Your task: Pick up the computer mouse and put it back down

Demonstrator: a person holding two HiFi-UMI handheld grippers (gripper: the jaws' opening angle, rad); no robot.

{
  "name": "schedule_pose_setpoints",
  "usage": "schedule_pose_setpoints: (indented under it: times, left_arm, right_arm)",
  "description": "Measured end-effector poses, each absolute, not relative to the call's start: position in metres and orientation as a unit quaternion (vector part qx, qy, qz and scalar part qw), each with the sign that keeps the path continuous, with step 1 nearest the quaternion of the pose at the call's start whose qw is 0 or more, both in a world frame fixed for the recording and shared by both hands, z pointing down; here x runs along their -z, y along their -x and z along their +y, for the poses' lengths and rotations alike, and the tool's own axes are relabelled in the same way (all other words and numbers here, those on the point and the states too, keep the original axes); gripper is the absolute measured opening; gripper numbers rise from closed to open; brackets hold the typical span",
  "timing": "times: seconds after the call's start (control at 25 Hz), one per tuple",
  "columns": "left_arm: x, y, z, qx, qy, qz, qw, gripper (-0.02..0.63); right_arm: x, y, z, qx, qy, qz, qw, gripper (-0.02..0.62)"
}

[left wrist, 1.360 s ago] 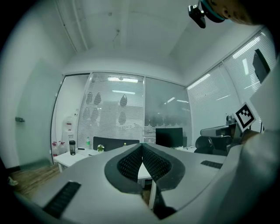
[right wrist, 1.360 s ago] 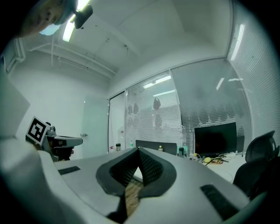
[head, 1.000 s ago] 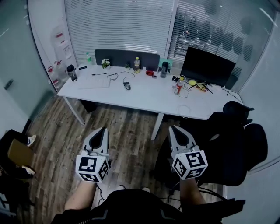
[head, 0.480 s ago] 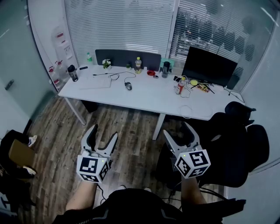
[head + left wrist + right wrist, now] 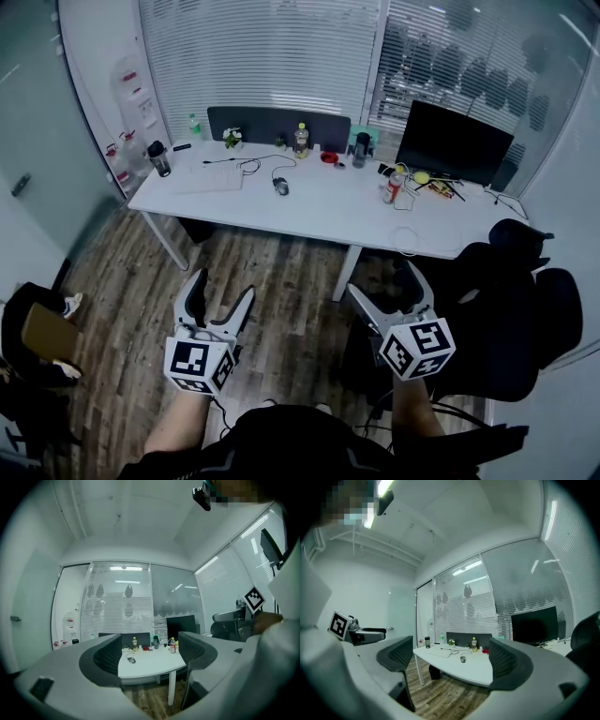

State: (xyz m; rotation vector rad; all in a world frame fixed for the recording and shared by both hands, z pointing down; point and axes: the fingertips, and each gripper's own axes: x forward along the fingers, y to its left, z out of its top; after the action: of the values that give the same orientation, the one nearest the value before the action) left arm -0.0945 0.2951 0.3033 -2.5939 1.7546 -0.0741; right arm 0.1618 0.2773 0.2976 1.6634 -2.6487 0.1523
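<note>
- The left gripper (image 5: 223, 286) is spreading its jaws, with nothing between the ribbed pads but air and a far-off view of the desk. In all likelihood the jaws are being readied for a pickup that has not yet begun.
- The right gripper (image 5: 384, 281) is likewise opening and holds nothing. Both tools point level across the room towards the desk, held side by side in front of the person's body.
- The person's forearms show at the bottom of the head view, standing back over the wooden floor (image 5: 272, 272). That puts both grippers well apart from the work surface and out of reach of anything on it.
- The computer mouse (image 5: 280, 187), the object of the task, lies untouched on the white desk (image 5: 319, 214). It sits left of centre, its cable (image 5: 265, 166) looping back towards the rear edge.
- Both gripper views frame the mouse between their own jaws, which suggests either hand is aimed to approach it.
- Around the mouse lie a pale keyboard (image 5: 211, 177) to its left, a yellow-filled bottle (image 5: 301, 140) behind and a dark monitor (image 5: 455, 142) to the right.
- A black office chair (image 5: 511, 309) stands just beside the right gripper and may crowd that side's path forward.
</note>
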Motion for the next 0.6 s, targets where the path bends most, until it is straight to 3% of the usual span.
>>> schedule_pose_setpoints:
  times: [0.6]
  left_arm:
    - [-0.325,0.17,0.255,0.03,0.837,0.547,-0.01,0.371]
  right_arm:
    - [-0.312,-0.083,0.253,-0.047,-0.532,-0.846,0.011,0.497]
